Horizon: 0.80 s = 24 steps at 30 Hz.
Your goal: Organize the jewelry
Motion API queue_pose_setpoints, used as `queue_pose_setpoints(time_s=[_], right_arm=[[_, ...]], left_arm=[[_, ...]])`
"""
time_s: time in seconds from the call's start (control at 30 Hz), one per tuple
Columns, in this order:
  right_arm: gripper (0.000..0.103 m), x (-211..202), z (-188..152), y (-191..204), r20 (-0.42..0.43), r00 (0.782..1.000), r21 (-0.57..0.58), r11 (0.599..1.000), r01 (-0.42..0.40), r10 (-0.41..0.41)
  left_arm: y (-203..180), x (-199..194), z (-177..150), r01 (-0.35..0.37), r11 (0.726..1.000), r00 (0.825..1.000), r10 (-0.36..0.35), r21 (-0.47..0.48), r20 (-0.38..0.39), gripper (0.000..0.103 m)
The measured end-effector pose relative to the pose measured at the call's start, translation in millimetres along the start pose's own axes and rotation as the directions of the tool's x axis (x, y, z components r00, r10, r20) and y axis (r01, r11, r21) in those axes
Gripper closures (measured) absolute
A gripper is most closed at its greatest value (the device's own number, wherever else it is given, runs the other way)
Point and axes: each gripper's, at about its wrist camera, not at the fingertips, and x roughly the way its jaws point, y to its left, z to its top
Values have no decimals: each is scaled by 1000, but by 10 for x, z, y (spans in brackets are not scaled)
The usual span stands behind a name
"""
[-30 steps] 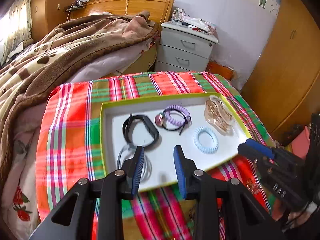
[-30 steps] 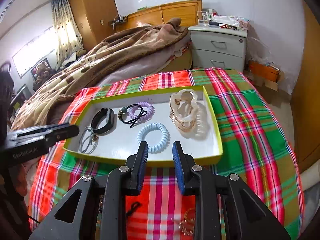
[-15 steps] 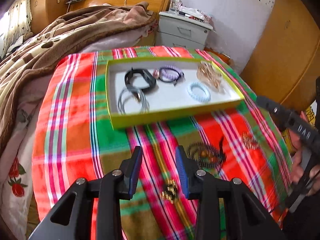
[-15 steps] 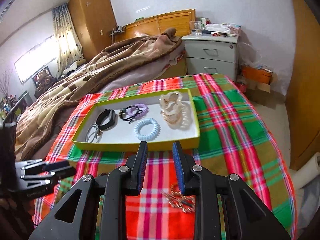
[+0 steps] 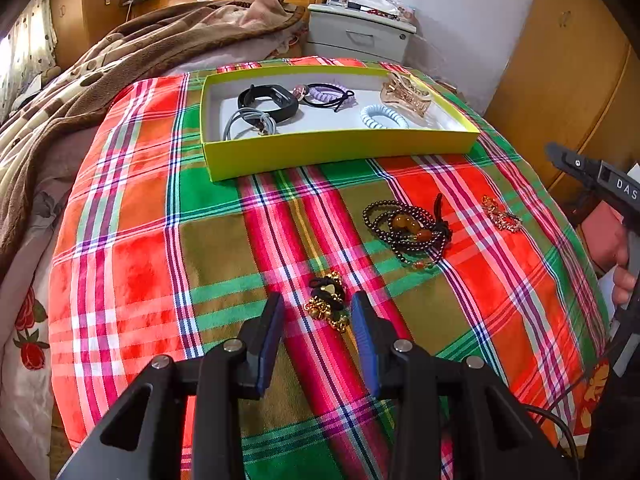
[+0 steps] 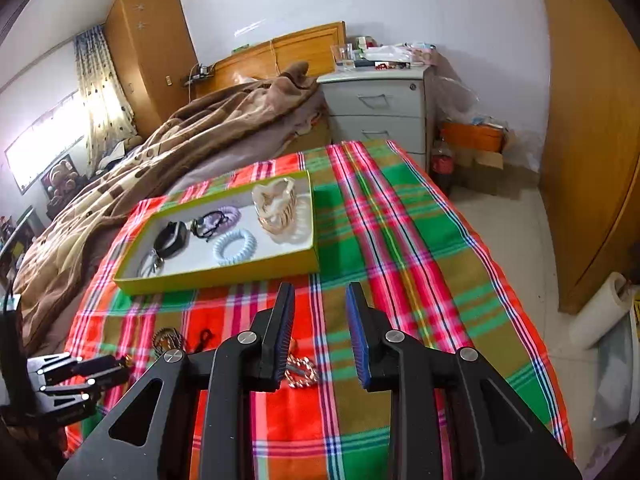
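A yellow-green tray (image 5: pixel 340 148) (image 6: pixel 224 270) on the plaid cloth holds a black band (image 5: pixel 268 102), a grey ring (image 5: pixel 248 124), a purple hair tie (image 5: pixel 328 94), a blue coil tie (image 5: pixel 384 117) and a tan hair claw (image 5: pixel 406 94). Loose on the cloth lie a black-and-gold piece (image 5: pixel 328 300), a dark bead necklace (image 5: pixel 408 226) and a gold chain (image 5: pixel 500 214) (image 6: pixel 302 372). My left gripper (image 5: pixel 318 312) is open, just short of the black-and-gold piece. My right gripper (image 6: pixel 320 304) is open and empty above the gold chain.
The plaid cloth (image 5: pixel 132 256) drops off at its near and side edges. A brown blanket (image 5: pixel 120 52) lies on the left. A white nightstand (image 6: pixel 380 108) stands behind, a wooden wardrobe (image 6: pixel 592 140) on the right, and a paper roll (image 6: pixel 600 308) on the floor.
Both grippers have pulled back from the tray toward the near end of the cloth. The loose jewelry has come into view. Both stay open and empty.
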Motion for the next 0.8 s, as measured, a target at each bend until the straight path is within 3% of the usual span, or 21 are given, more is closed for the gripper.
queue_pose_setpoints(time_s=[0.13, 0.33, 0.53, 0.8], right_arm=[[76, 39, -74, -40, -23, 1000, -5, 1000, -5, 5], [76, 151, -168, -99, -69, 997, -15, 1000, -24, 23], [76, 357, -126, -73, -128, 988, -34, 995, -91, 86], [76, 545, -185, 162, -210, 974, -76, 991, -107, 89]], left_arm=[[-82, 3, -55, -47, 998, 999, 46, 45, 24, 68], [-1, -20, -66, -85, 996, 996, 84, 25, 37, 93], [4, -27, -79, -80, 997, 996, 79, 14, 38, 93], [-6, -14, -69, -84, 996, 996, 83, 12, 36, 93]])
